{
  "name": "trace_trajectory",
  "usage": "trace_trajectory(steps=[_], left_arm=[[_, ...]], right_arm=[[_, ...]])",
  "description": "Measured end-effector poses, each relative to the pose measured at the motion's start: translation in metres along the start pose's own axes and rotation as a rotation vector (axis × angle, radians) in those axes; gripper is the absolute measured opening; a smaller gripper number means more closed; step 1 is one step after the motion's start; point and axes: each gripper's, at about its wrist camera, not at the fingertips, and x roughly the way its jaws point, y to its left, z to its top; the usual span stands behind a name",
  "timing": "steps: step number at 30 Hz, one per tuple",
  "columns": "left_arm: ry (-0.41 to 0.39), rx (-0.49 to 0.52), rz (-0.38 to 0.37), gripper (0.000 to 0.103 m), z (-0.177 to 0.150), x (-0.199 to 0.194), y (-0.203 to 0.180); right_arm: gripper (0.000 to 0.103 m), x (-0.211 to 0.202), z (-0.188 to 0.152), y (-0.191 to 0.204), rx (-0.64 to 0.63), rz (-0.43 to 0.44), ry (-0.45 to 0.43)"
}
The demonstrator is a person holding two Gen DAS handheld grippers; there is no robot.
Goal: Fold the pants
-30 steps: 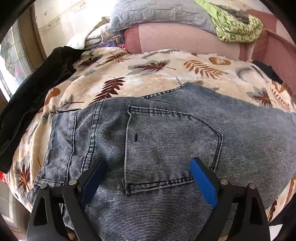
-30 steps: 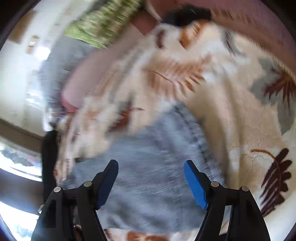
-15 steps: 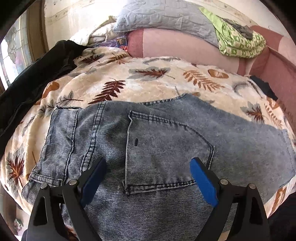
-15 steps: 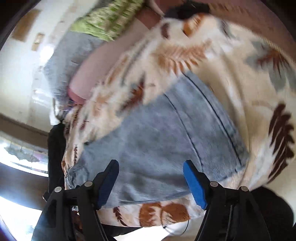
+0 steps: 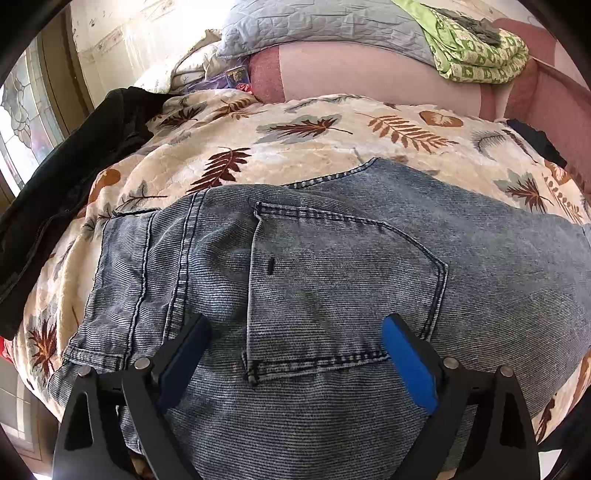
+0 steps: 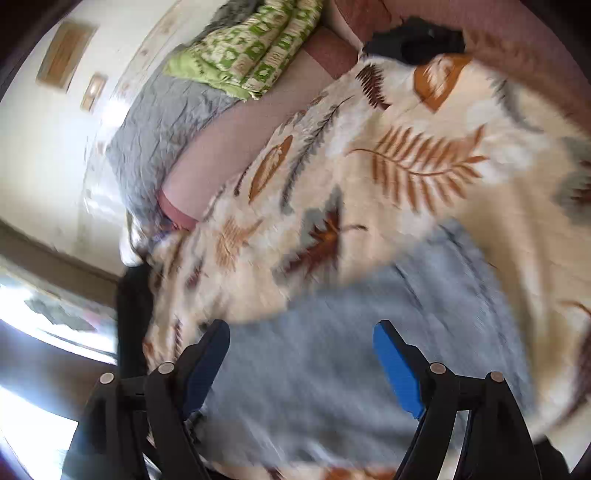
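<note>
The blue denim pants [image 5: 332, 280] lie flat on a cream leaf-print blanket [image 5: 295, 147], seat side up, back pocket in the middle, waistband to the left. My left gripper [image 5: 295, 336] is open and empty, hovering over the pocket's lower edge. In the right wrist view the pants [image 6: 332, 369] look blurred and lie on the blanket [image 6: 424, 166], the leg running away to the right. My right gripper [image 6: 301, 343] is open and empty above the denim.
A black garment [image 5: 66, 177] lies along the blanket's left edge. At the back stand a pink headboard cushion [image 5: 351, 74], a grey quilted pillow [image 5: 314, 22] and a folded green patterned cloth [image 5: 476, 48]. A window [image 5: 22, 118] is at the left.
The left gripper has dropped back closer to the pants. The right gripper has swung towards the blanket over the pants; its view is blurred by motion.
</note>
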Motion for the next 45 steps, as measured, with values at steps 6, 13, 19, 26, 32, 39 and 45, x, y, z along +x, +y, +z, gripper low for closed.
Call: trace_trajectory(steps=[6, 13, 19, 26, 32, 39, 45], left_arm=[[-0.014, -0.001, -0.002, 0.095, 0.0, -0.003, 0.001], [-0.169, 0.001, -0.123, 0.095, 0.012, -0.045, -0.014], [-0.144, 0.059, -0.361, 0.095, 0.04, -0.057, -0.085], [-0.002, 0.053, -0.495, 0.095, 0.06, -0.035, -0.166], [0.08, 0.01, -0.443, 0.095, 0.065, -0.01, -0.192], [0.189, 0.16, -0.248, 0.094, 0.05, 0.018, -0.225], [0.096, 0.147, -0.199, 0.095, 0.052, -0.002, -0.218]], right_arm=[[0.081, 0.033, 0.012, -0.033, 0.09, -0.026, 0.029], [0.081, -0.062, -0.054, -0.027, 0.029, -0.025, -0.08], [0.081, -0.092, -0.109, -0.081, 0.235, 0.092, -0.103], [0.082, -0.074, -0.109, -0.13, 0.392, 0.134, -0.143], [0.081, -0.068, -0.1, -0.145, 0.445, 0.143, -0.151], [0.034, -0.066, -0.09, -0.142, 0.376, 0.021, -0.16], [0.035, -0.064, -0.089, -0.147, 0.361, 0.009, -0.143]])
